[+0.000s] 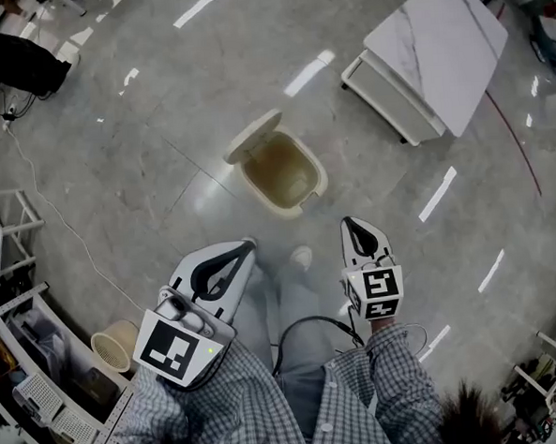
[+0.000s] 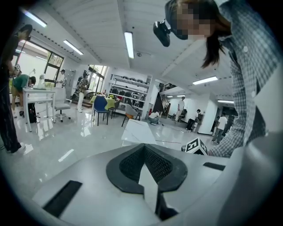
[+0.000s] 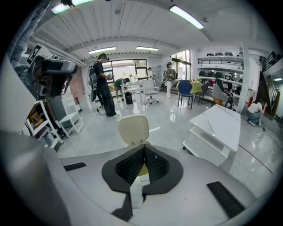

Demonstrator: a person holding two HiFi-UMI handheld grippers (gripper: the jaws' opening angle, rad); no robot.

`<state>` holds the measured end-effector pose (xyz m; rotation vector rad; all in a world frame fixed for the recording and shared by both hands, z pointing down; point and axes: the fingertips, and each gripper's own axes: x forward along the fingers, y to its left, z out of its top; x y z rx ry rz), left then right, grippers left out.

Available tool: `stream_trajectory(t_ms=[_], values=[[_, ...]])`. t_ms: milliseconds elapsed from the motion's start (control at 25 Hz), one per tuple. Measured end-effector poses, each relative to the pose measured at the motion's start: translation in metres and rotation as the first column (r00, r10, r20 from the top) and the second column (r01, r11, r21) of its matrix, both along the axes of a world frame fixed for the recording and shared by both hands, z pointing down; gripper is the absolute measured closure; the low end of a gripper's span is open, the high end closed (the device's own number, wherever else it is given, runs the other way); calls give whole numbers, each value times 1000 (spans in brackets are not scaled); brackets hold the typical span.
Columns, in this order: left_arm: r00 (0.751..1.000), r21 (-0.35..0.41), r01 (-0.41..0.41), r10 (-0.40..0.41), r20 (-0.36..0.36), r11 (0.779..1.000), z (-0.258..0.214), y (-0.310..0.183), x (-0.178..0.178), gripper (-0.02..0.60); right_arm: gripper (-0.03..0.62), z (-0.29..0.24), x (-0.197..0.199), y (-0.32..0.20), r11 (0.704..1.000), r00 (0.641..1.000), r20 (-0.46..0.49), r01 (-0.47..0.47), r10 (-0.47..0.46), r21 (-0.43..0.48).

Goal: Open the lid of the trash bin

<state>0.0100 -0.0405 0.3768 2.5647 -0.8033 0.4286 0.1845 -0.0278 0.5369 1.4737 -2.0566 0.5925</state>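
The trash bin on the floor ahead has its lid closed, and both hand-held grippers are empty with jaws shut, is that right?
No, the lid is open, tipped up behind the trash bin; the head view shows it. The left hand-held gripper and right hand-held gripper are indeed empty, jaws shut.

No legible text, brand, number or sign is recorded in any view. Coded black-and-white square markers only, without letters: one on the left gripper point(image 1: 246, 245) cube point(image 1: 178, 349), lower left; one on the right gripper point(image 1: 349, 223) cube point(image 1: 381, 290), lower centre.
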Motion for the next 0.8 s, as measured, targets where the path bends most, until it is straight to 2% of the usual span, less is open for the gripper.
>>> stream_trajectory(t_ms=[280, 400, 560, 800], values=[[999, 89, 11, -7, -37, 996, -57, -12, -2, 577, 574, -62, 6, -1, 995, 997, 29, -70, 68, 71], [1000, 114, -4, 5, -12, 994, -74, -13, -4, 577, 574, -94, -3, -1, 993, 998, 53, -40, 34, 111], [1000, 158, -1, 6, -30, 987, -101, -17, -8, 577, 574, -134, -18, 8, 986, 999, 26, 28, -33, 162], [996, 210, 47, -30, -83, 977, -136, -24, -19, 577, 574, -188, -19, 1, 965, 999, 51, -26, 14, 259]])
